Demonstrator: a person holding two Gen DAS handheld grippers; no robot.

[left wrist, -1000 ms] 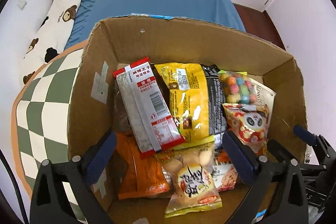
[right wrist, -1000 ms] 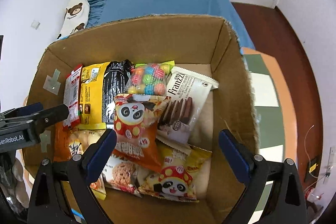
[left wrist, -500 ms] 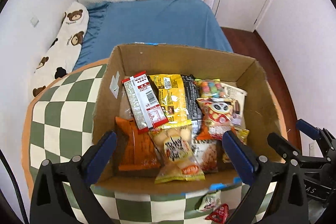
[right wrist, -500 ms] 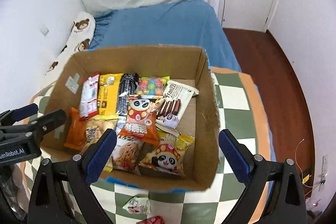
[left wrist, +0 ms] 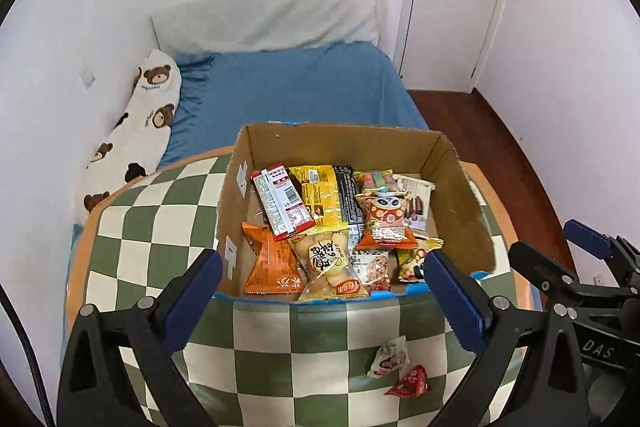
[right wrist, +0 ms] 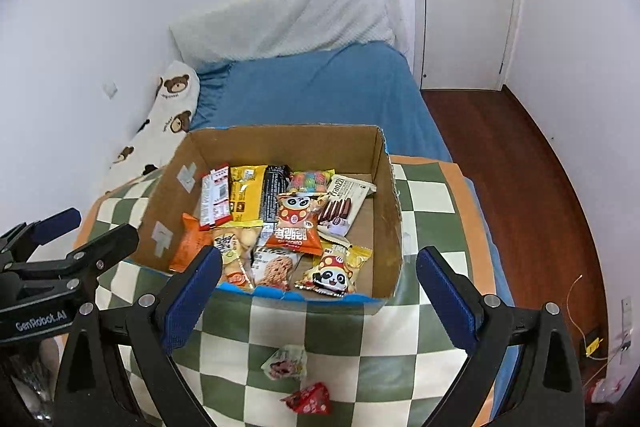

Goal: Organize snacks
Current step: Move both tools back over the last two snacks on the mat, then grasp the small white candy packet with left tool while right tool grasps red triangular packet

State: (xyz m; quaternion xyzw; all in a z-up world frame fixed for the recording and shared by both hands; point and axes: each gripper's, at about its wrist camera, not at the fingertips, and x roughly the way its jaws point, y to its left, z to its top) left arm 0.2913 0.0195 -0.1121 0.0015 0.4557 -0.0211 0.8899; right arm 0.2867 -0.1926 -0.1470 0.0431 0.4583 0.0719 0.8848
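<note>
On the checkered cloth point(right wrist: 344, 343), 2 loose snacks point(right wrist: 285, 363); both grippers' fingers point(left wrist: 454, 297) wide; wires point(right wrist: 588, 339) only in right view.

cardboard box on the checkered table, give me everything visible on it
The cardboard box is brown corrugated, open-topped, with no flaps showing. It sits upright on the green-and-white checkered tablecloth, its far side toward the blue bed. Pale tape patches mark the inner left wall, and blue tape runs along the ragged near edge. Snack packets cover most of the floor; the right strip is bare. Neither hand-held gripper touches it.
</note>
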